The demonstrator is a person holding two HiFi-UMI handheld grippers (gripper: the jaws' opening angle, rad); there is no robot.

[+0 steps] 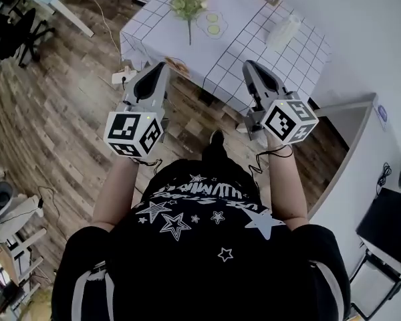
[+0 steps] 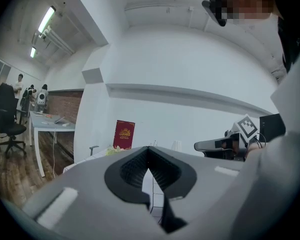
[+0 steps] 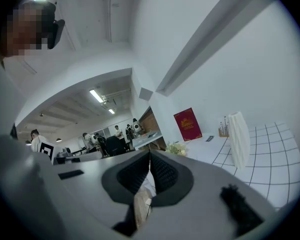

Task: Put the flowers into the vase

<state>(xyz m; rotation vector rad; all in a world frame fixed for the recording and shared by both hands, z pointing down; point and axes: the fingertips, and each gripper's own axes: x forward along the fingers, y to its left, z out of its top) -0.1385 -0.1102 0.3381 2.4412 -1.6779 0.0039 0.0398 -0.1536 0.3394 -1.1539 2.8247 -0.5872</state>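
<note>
A bunch of pale green flowers (image 1: 188, 4) lies on the white checked tablecloth (image 1: 247, 45), its stem pointing toward me. A white ribbed vase (image 1: 283, 32) stands on the right part of the table; it also shows as the white vase (image 3: 238, 139) in the right gripper view, with the flowers (image 3: 177, 148) low beyond the jaws. My left gripper (image 1: 159, 69) hangs shut and empty short of the table's near edge. My right gripper (image 1: 248, 67) is shut and empty over that edge. The left gripper's jaws (image 2: 149, 150) meet at the tips, as do the right gripper's (image 3: 150, 153).
Two small plates (image 1: 212, 24) lie beside the flowers. A red booklet (image 2: 123, 134) stands against the wall behind the table. Wooden floor lies under and left of the table, a white cabinet (image 1: 361, 152) stands at the right, and people stand by desks (image 2: 50, 120) farther off.
</note>
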